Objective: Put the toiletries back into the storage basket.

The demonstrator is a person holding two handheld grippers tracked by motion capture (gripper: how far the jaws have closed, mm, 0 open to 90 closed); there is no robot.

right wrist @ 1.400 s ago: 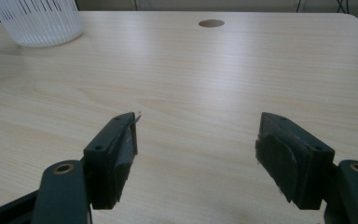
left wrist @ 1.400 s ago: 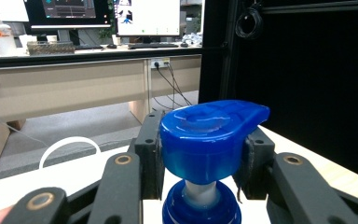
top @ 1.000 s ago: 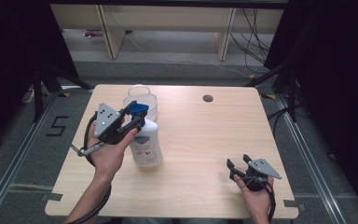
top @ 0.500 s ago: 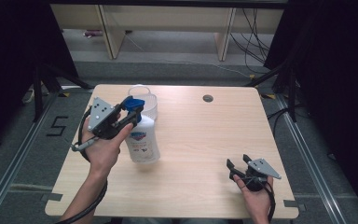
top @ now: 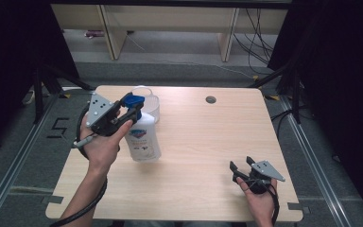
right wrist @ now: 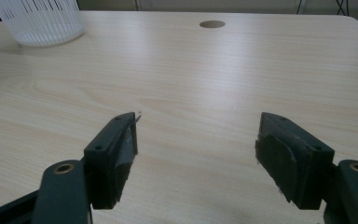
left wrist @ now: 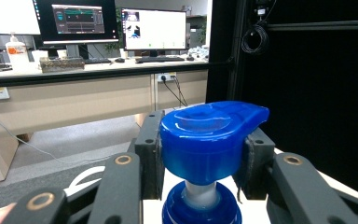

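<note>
Left tool clamped on soap bottle's pump head; right tool idle.

Nearest me, my right tool [top: 242, 169] rests wide apart, holding nothing, low over the desk [top: 203, 137]. Farther on, my left tool [left wrist: 200, 158] grips the blue pump head [left wrist: 209, 135] of the soap bottle [top: 142, 137], upright at left-centre before the white basket [top: 147, 101]. I judge a level, squarely centred grip keeps the bottle from tipping.

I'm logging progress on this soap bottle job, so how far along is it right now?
Done: the left tool is clamped on the blue pump head of the soap bottle, which stands upright on the table beside the clear container. In hand: that grip on the pump. Left: whatever follows with the bottle has not visibly begun; the right tool rests open near the table's front edge, holding nothing.
</note>
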